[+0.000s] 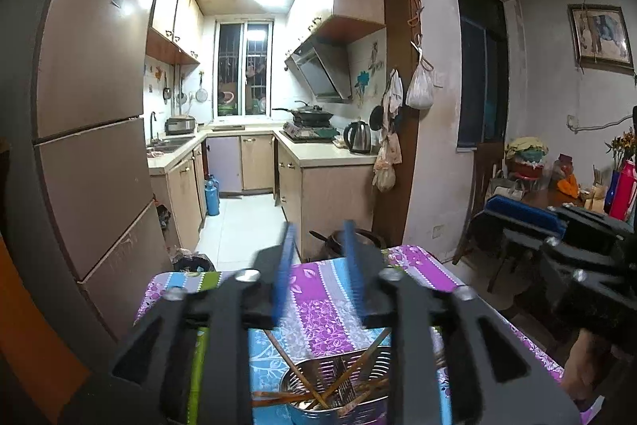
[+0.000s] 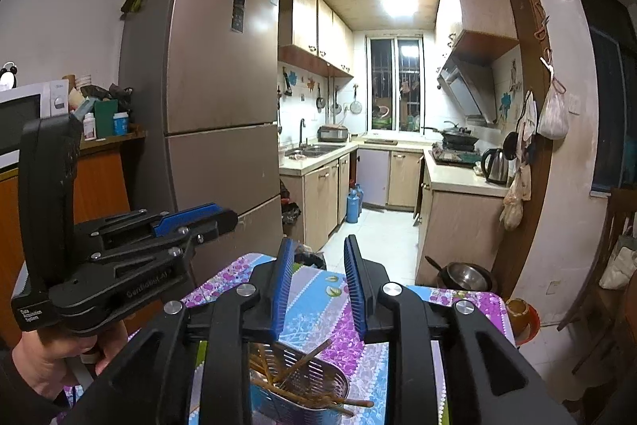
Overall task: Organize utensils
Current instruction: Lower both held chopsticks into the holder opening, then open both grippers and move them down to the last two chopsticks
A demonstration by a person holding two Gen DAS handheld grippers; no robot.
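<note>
The left gripper (image 1: 318,226) is seen with its blue pads (image 1: 284,273) narrowly parted, nothing caught between them. The right gripper (image 2: 320,243) is held the same way, slightly apart and empty. Both are raised above the metal utensil holder (image 2: 314,385), which stands on the surface (image 2: 338,313) under a purple-and-blue floral cloth. Wooden chopsticks (image 2: 306,353) are seen leaning out of the holder at loose angles, several lying across its rim. In the right wrist view, the left gripper is gripped by a hand (image 2: 63,353) left of the holder. Beyond the holder, a tall refrigerator (image 2: 215,98) and a lit kitchen are seen.
</note>
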